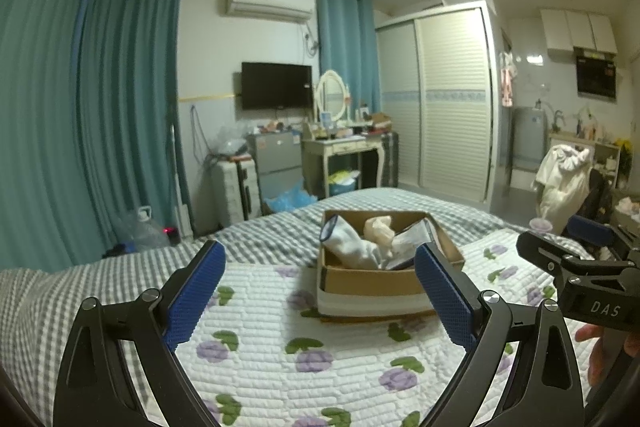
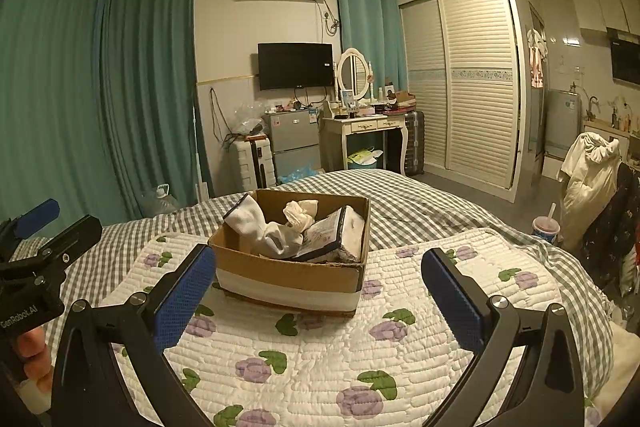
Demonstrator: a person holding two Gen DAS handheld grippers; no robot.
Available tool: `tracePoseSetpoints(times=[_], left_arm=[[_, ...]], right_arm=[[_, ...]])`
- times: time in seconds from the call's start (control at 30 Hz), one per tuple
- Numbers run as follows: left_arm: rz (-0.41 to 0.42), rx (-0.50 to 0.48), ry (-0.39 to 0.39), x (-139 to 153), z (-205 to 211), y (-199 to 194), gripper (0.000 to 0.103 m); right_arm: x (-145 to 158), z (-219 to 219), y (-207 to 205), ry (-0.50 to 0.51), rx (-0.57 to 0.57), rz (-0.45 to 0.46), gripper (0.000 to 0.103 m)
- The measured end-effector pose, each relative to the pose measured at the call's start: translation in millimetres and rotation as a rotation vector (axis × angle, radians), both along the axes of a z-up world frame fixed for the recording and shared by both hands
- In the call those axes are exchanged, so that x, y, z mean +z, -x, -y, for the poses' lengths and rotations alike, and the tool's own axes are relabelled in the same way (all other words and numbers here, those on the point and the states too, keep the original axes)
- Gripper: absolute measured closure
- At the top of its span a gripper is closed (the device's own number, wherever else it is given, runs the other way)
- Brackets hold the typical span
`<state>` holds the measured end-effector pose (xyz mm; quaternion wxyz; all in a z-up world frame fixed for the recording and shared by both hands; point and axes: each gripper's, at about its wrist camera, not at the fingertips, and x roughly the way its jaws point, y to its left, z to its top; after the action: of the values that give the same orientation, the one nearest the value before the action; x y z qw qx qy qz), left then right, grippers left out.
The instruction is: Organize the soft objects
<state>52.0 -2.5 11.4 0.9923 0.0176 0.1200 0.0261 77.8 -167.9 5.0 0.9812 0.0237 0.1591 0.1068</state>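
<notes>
A cardboard box [image 1: 372,283] stands on the flowered quilt [image 1: 280,347] on the bed. In it lie a white sock with a dark cuff [image 1: 348,239], a cream crumpled cloth [image 1: 380,229] and a soft tissue pack [image 1: 412,243]. The same box [image 2: 288,275], sock [image 2: 252,223], cloth [image 2: 300,213] and pack [image 2: 336,235] show in the right wrist view. My left gripper [image 1: 320,291] is open and empty, held short of the box. My right gripper [image 2: 316,291] is open and empty, also short of the box.
The grey checked bedspread [image 1: 120,267] lies under the quilt. A drink cup with a straw [image 2: 546,227] and a chair draped with clothes [image 2: 592,179] stand right of the bed. A water jug [image 1: 144,227] and a suitcase [image 1: 236,187] sit beyond the bed's far left.
</notes>
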Motion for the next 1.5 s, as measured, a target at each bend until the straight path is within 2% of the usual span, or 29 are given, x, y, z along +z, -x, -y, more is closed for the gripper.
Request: tracePoseSetpoints(times=[1.5], left_arm=[[-0.012,-0.006,0.01,-5.9,-6.0,-0.9,0.006]], right_arm=[[-3.5,-5.0,0.1,-0.002,-0.005,-0.005,0.0]])
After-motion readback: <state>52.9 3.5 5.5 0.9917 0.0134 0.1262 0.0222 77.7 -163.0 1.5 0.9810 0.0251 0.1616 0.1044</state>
